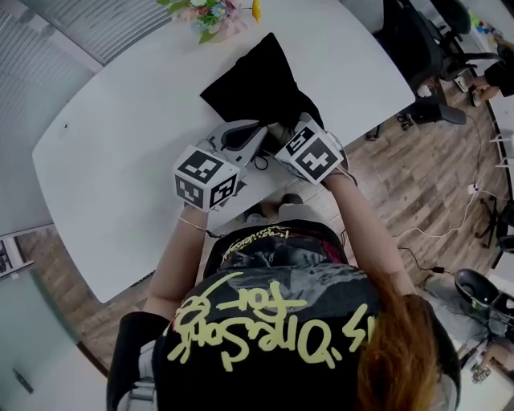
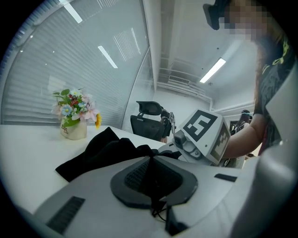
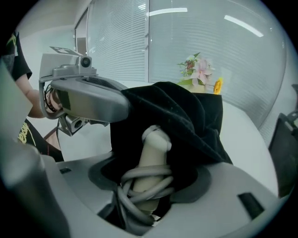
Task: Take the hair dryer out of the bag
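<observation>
A black cloth bag (image 1: pixel 255 80) lies on the white table (image 1: pixel 120 160), its mouth toward me. My left gripper (image 2: pixel 151 179) is shut on a fold of the bag's rim (image 2: pixel 104 151) and holds the mouth up. The hair dryer's cream handle (image 3: pixel 153 151), wound with grey cord (image 3: pixel 144 181), sticks out of the bag (image 3: pixel 191 116). It stands between the jaws of my right gripper (image 3: pixel 151 197), which are wide apart, and the pads do not press on it. The dryer's head is hidden inside the bag. In the head view both grippers (image 1: pixel 259 136) (image 1: pixel 295 128) meet at the bag's mouth.
A small pot of flowers (image 1: pixel 213 12) stands at the table's far edge behind the bag. Black office chairs (image 1: pixel 418 48) are off the table's right side. Cables (image 1: pixel 450 225) lie on the wooden floor to my right.
</observation>
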`<state>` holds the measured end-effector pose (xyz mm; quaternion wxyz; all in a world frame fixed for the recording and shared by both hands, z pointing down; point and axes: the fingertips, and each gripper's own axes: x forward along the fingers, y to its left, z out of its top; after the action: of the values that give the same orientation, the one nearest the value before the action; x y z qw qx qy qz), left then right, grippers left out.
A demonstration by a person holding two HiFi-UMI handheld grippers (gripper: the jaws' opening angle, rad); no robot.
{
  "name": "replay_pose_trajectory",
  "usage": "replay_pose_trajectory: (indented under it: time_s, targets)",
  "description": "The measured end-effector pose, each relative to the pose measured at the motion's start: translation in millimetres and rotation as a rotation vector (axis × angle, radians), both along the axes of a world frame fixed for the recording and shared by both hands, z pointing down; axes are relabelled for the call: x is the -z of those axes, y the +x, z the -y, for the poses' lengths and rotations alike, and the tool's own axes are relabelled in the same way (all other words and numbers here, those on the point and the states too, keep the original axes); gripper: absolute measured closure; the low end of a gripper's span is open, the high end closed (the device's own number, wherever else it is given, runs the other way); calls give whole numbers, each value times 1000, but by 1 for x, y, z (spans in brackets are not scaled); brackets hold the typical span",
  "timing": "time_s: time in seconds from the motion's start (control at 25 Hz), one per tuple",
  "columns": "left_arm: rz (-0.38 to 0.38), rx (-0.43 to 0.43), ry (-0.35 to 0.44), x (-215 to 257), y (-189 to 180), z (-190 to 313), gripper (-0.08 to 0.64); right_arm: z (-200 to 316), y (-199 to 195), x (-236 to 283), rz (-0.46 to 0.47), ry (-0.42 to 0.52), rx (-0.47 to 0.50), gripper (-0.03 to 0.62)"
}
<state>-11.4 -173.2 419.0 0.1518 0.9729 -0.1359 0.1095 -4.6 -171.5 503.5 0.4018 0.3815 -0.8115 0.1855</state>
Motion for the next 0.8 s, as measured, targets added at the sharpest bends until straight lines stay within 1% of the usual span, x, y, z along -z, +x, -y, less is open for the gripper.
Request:
replay_pose_trajectory:
  time_s: [0.16,0.44,0.52,0.68,0.8]
  targets:
    - [31,20,23,-5,-5,3,552,0,1,-1,-6,-15,-22,311]
    - [82,41,85,-4,-9,7,554,0,1,5,22,-14,-49,318]
    - [88,45,91,-5,-12,8,554,0,1,6,29,-15,-54,318]
    - [88,49,94,-6,-11,9,554,-1,3,12,55,-50,-57,319]
    - [86,48,97,-6,-12,9,555,-2,3,15,67,-43,-67,321]
